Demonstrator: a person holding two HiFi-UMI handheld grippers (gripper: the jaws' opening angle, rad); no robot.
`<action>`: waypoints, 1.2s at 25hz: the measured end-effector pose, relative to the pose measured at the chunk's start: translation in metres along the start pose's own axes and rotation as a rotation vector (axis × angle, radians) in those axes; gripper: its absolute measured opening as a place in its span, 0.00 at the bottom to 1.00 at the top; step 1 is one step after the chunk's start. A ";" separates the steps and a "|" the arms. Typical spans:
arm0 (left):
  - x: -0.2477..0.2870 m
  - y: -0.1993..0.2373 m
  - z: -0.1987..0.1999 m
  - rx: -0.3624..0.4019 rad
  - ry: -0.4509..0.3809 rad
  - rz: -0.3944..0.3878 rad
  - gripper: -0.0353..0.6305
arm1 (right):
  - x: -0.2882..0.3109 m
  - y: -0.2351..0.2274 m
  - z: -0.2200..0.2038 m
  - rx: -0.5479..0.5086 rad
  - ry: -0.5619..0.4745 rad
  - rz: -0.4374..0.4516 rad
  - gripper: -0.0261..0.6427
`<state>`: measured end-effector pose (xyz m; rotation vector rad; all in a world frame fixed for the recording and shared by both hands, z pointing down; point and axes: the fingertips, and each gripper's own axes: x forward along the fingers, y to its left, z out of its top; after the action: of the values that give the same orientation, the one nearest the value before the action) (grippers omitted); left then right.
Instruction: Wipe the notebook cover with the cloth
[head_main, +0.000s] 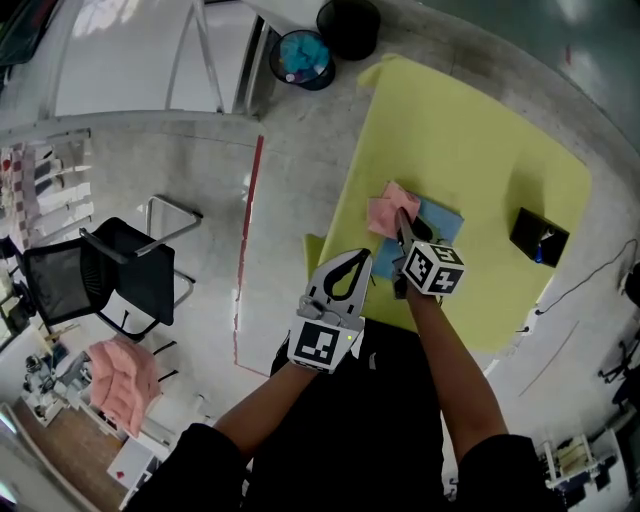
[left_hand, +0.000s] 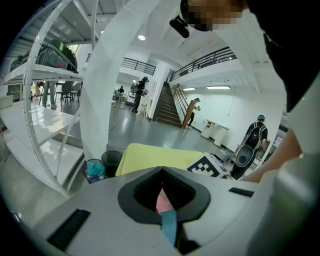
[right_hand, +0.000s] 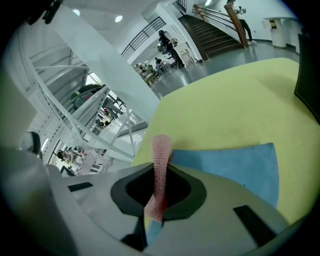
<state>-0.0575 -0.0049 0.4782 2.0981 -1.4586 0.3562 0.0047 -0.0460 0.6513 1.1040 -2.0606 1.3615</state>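
A blue notebook (head_main: 437, 228) lies on the yellow table (head_main: 470, 140), near its front edge. A pink cloth (head_main: 385, 213) is bunched on the notebook's left end. My right gripper (head_main: 402, 220) is shut on the cloth, and in the right gripper view a strip of cloth (right_hand: 161, 150) stands up between the jaws of the right gripper (right_hand: 160, 170), with the notebook (right_hand: 235, 167) just beyond. My left gripper (head_main: 357, 258) hangs off the table's front left edge, shut and holding nothing. In the left gripper view the jaws of the left gripper (left_hand: 161, 171) meet at their tips.
A black box (head_main: 540, 236) sits at the table's right side. A blue-lined bin (head_main: 303, 58) and a black bin (head_main: 348, 25) stand on the floor beyond the table's far corner. A black chair (head_main: 120, 272) stands to the left.
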 end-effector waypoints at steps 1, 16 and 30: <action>0.001 -0.002 -0.001 -0.002 0.001 -0.001 0.06 | 0.001 -0.001 -0.001 0.009 0.008 -0.002 0.10; 0.009 -0.024 -0.003 0.004 0.004 -0.010 0.06 | 0.005 -0.016 -0.006 0.032 0.062 -0.020 0.10; 0.009 -0.028 -0.012 0.009 0.020 0.004 0.06 | -0.002 -0.029 -0.006 0.029 0.086 -0.036 0.10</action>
<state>-0.0269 0.0027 0.4842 2.0932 -1.4519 0.3853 0.0288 -0.0457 0.6685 1.0701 -1.9573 1.4005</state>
